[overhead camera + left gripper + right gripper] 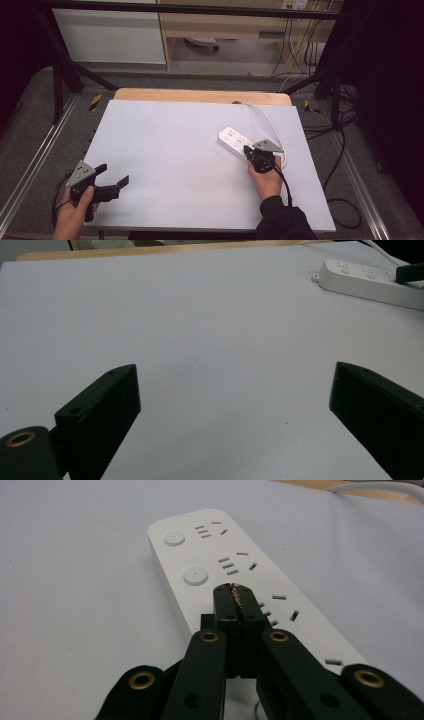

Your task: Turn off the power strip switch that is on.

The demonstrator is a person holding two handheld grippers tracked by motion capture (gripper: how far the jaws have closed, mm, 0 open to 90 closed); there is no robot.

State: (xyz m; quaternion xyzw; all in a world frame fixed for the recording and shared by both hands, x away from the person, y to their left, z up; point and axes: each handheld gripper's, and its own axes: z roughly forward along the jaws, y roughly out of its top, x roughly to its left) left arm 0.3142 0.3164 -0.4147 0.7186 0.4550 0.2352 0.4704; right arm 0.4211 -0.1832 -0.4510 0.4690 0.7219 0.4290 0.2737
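A white power strip (233, 138) lies on the right half of the pale sheet, its white cable (266, 119) curving off to the table's far edge. My right gripper (248, 149) is shut with nothing between its jaws. Its tips (235, 594) sit on the top of the power strip (240, 545), just past the second round button (195, 575) and beside a row of socket slots. My left gripper (114, 174) is held open above the near left corner, far from the strip. Between its wide-apart jaws (235, 375) is bare sheet, with the power strip (370, 282) at the far right.
The pale sheet (170, 145) covers a wooden table (200, 95) whose far edge shows. Black frame posts (57, 85) stand at the sides. Cables (345, 150) trail over the floor to the right, and a shelf unit (220, 25) stands beyond the table.
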